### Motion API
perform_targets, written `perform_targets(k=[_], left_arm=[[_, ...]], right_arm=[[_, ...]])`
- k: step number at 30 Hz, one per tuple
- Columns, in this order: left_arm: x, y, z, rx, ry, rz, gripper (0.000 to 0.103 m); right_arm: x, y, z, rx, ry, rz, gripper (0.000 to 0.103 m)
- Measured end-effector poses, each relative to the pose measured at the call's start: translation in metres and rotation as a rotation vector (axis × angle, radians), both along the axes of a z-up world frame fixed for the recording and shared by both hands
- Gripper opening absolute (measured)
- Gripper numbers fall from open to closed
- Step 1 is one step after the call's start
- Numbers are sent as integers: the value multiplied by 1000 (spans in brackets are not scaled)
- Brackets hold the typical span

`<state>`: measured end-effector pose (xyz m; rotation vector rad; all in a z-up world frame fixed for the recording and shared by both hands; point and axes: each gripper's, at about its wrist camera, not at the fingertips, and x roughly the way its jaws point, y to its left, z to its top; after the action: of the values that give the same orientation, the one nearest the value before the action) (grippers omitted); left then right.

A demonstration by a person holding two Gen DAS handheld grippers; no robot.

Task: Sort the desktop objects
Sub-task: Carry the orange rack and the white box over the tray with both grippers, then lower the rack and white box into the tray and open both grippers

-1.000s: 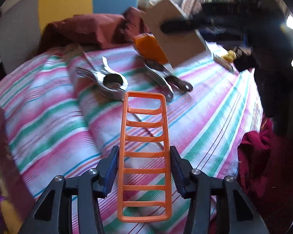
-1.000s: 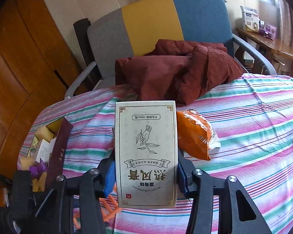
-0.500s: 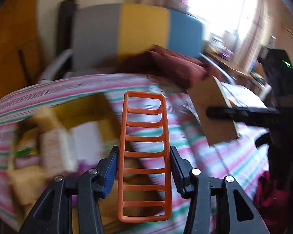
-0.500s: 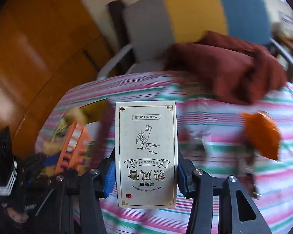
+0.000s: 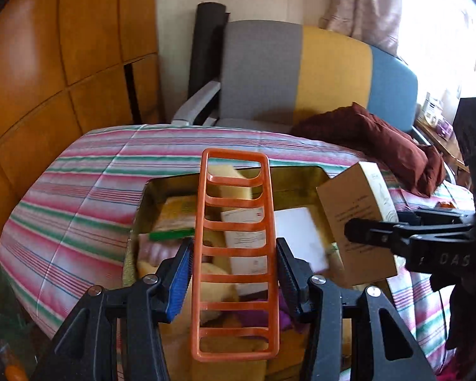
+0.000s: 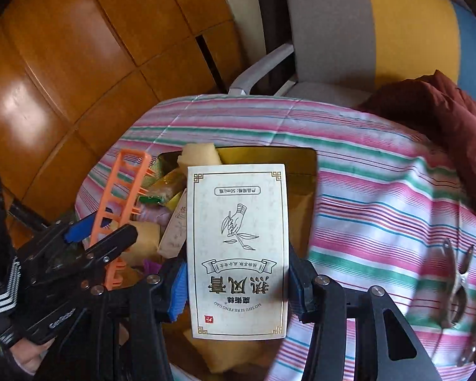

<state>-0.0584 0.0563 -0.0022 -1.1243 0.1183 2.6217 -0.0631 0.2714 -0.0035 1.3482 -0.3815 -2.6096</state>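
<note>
My left gripper (image 5: 234,263) is shut on an orange plastic comb (image 5: 234,254) shaped like a ladder and holds it above an open gold-lined box (image 5: 288,181) full of packets. My right gripper (image 6: 238,282) is shut on a beige carton with Chinese print (image 6: 238,247), also held over the box (image 6: 298,165). In the left wrist view the carton (image 5: 355,222) hangs at the box's right side. In the right wrist view the comb (image 6: 120,197) and left gripper are at the box's left side.
The box sits on a table with a pink, green and white striped cloth (image 5: 79,197). A dark red cloth (image 5: 374,136) lies at the far right. A grey, yellow and blue chair (image 5: 301,73) stands behind. Metal clamps (image 6: 460,282) lie at the right.
Both grippers have swung left from the clamps and the orange packet to above the open box, each still holding its object.
</note>
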Motion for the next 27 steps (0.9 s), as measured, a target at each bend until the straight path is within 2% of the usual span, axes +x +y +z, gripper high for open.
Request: perform_targets(k=[11, 27], left_arm=[[-9, -10, -14, 12, -30, 30, 50], [-6, -5, -19, 0, -40, 32, 50]], right_arm=[[-22, -15, -21, 39, -58, -17, 52], [-25, -22, -28, 53, -69, -8, 52]])
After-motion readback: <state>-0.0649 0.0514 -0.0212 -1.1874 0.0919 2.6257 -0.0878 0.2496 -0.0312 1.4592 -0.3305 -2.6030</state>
